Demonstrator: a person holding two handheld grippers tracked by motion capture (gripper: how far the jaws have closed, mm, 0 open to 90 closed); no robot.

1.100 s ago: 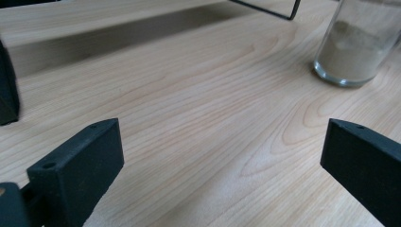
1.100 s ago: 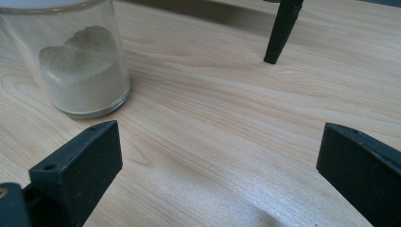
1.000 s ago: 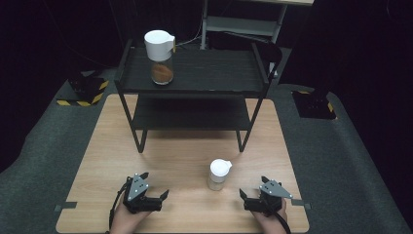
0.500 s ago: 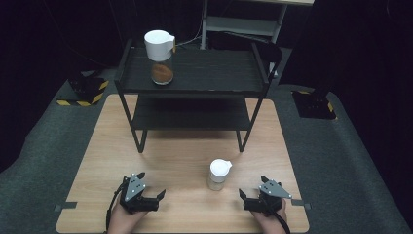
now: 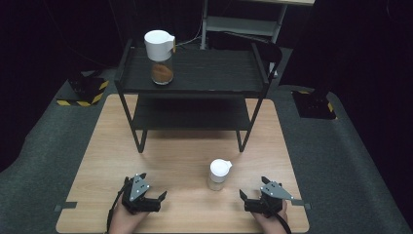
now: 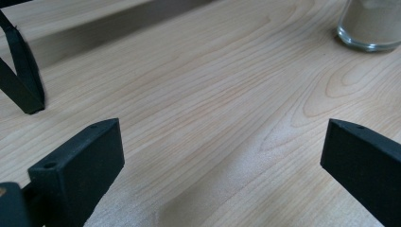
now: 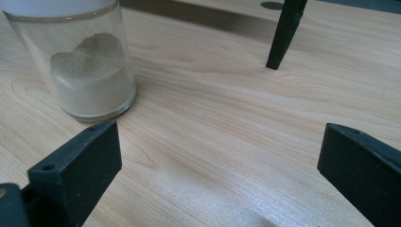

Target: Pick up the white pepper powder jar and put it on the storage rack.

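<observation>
A black two-tier metal shelf rack (image 5: 195, 73) stands at the far side of the light wooden surface (image 5: 170, 161), its legs planted on the wood. On its top shelf, toward the left, sits an upright glass jar with a white lid (image 5: 159, 50) and brown powder in the bottom. Grey carpet (image 5: 44, 146) surrounds the surface, with yellow-and-black striped blocks (image 5: 85, 92) on the floor at left.

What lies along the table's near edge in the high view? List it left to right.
left gripper → small jar of pale powder → right gripper
</observation>
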